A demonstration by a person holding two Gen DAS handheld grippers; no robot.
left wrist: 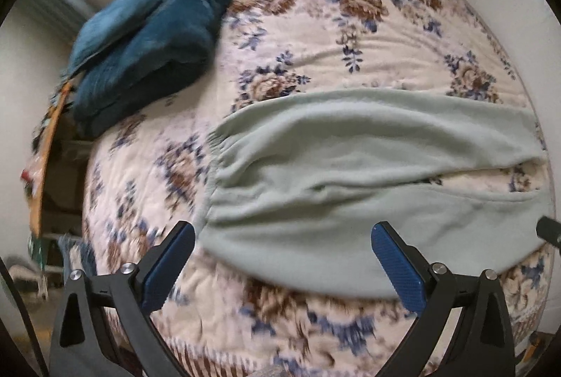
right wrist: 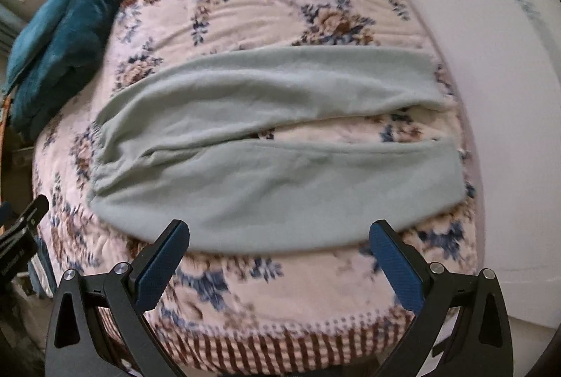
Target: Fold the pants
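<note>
At the far left, a dark teal blanket [left wrist: 147,40] is being shown bundled on the edge of the bed, well apart from the pants. The flowered bedspread [left wrist: 315,26] is being seen spread across the bed under everything. The pale green pants [left wrist: 350,173] are being seen lying flat on it, sideways, with the gathered waistband [left wrist: 214,163] toward the left and the two legs running to the right, a narrow gap of bedspread showing between them. The near leg is being shown closest to both tools. The left gripper [left wrist: 282,236] is being held above the near edge of the pants by the waistband end, its jaws spread wide and nothing being gripped. The right gripper [right wrist: 278,235] is being held over the near leg further right, its jaws likewise wide apart and empty. A white wall [right wrist: 508,96] is being seen at the far right, beside the leg ends.
</note>
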